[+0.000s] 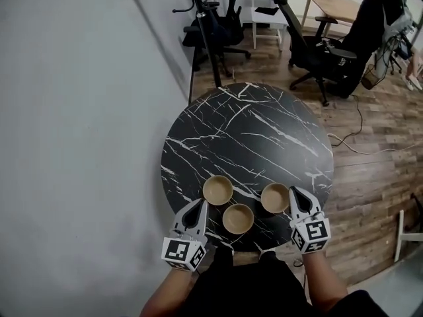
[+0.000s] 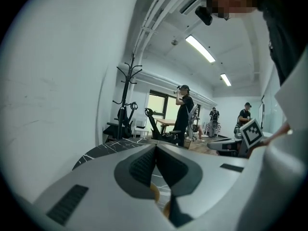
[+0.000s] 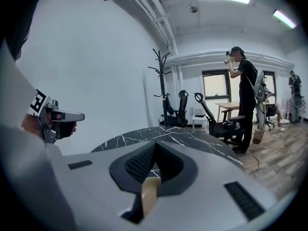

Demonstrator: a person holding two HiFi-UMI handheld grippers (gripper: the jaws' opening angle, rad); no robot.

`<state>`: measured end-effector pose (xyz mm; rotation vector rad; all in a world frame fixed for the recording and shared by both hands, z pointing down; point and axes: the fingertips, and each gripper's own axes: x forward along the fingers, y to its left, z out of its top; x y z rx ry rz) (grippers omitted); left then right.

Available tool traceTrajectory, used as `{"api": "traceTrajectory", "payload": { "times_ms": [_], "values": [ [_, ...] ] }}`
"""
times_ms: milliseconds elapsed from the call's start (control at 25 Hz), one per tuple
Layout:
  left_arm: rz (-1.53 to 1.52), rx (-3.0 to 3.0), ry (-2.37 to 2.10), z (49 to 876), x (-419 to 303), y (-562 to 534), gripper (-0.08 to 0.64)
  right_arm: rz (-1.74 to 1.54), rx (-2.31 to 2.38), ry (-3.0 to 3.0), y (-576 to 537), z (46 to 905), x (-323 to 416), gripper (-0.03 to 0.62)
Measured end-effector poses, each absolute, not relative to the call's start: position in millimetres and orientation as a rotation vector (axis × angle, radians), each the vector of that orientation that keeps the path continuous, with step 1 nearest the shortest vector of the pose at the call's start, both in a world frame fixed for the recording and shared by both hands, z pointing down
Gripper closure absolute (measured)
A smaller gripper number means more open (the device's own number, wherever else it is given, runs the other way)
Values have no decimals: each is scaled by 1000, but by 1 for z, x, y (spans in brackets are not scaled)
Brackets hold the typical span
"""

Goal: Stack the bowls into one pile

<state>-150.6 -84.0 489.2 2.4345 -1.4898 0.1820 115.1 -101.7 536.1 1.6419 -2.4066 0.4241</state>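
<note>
Left tongs (image 1: 199, 203) are fully closed, their ribbed pads pressed together at the tips with nothing gripped. They hover at the near left edge of the desk (image 1: 251, 127), a round black top veined in white like marble. Through the gap under those pads, the left gripper view shows slivers of tan bowl rim lying beyond the pads, not between them. Just right of these tongs sits the left bowl (image 1: 217, 189), tan, upright and empty. The middle bowl (image 1: 238, 218) stands a little nearer the person, close to the left bowl but apart from it, near the desk's front edge. The right bowl (image 1: 275, 198) sits further right, also separate, so the three form a shallow triangle and none is stacked. Right tongs (image 1: 293, 191) lie just beside the right bowl's right rim; whether they touch it I cannot tell. They too are closed, pad tips meeting and holding nothing, with a strip of tan rim visible below them in the right gripper view. A plain grey wall (image 1: 79, 111) fills the left side. Beyond the desk stand a black coat stand (image 1: 205, 38), black office chairs (image 1: 317, 51) and a wooden table (image 1: 334, 5) on a wood-plank floor (image 1: 377, 131), with a person (image 1: 371, 18) in dark clothes at the far right.
</note>
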Motion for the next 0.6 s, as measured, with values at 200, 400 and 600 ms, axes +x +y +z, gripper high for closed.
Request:
{"api": "traceTrajectory", "payload": {
  "times_ms": [200,400,600],
  "values": [
    [230,2471,-1439,502,-135,-90,548,454,1623,-2341,-92,557,124,583],
    [260,2486,-1394,515,-119,-93,548,509,1585,-2279,-86,584,126,583],
    [315,2492,-1369,530,-111,-94,548,546,1551,-2247,-84,602,128,583]
  ]
}}
